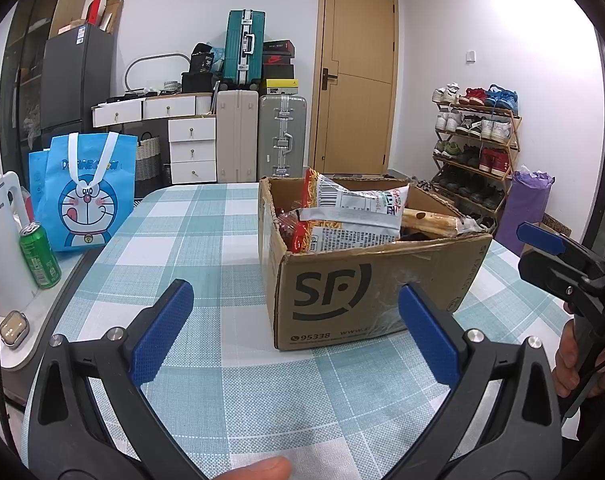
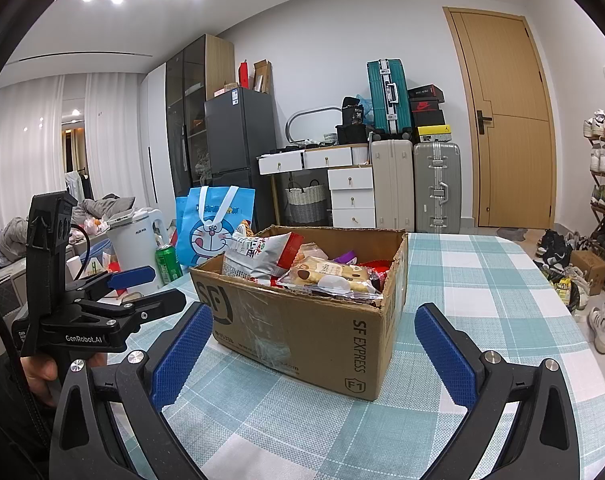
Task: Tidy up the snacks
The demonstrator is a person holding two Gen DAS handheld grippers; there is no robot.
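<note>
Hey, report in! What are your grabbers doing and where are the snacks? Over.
Left hand-held gripper open, empty. Right hand-held gripper open, empty. Snack packets in cardboard box. Path clear.

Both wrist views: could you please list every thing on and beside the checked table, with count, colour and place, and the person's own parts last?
Brown cardboard SF box: one, on the table, open top.
Snack packets: several, white, red and clear, inside the box; exact count hidden.
Teal and white checked tablecloth: one, covers the table.
Blue cartoon tote bag: one, beside the table's left edge.
Green drink can: one, upright, in front of the bag.
White electric kettle: one, beside the can.
Left tongs: one, black with blue pads, open, near the box.
Right tongs: one, same colours, open, empty.
</note>
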